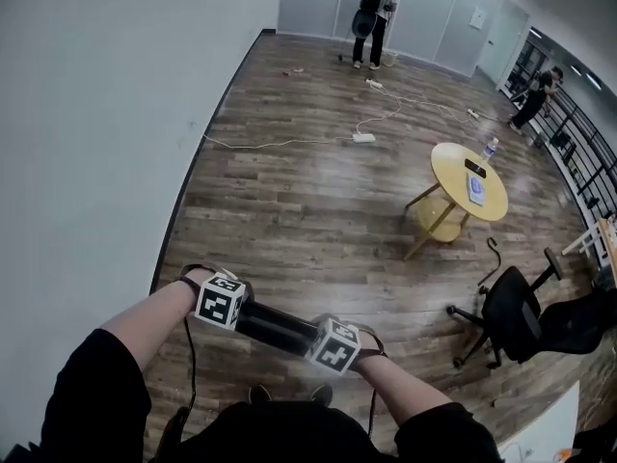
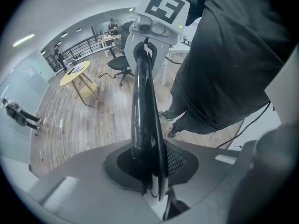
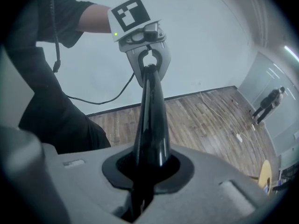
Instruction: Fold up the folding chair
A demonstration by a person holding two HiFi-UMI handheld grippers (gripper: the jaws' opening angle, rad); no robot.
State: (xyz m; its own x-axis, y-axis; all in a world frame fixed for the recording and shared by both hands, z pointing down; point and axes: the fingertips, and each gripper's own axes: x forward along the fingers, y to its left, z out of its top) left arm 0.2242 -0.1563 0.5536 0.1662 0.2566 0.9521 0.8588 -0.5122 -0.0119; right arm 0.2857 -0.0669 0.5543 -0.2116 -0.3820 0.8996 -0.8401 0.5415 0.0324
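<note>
Low in the frame, the left tool (image 1: 247, 316) and the right tool (image 1: 308, 335) each clamp the black top edge of the folding chair (image 1: 276, 326), which looks folded flat, with only setting down left.

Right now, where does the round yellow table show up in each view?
Head view: the round yellow table stands right of centre, on the wood floor.
Left gripper view: upper left, beside the black office chair.
Right gripper view: only a sliver at the lower right edge.
Shared landmark: the standing person by the far wall shows in all three.
</note>
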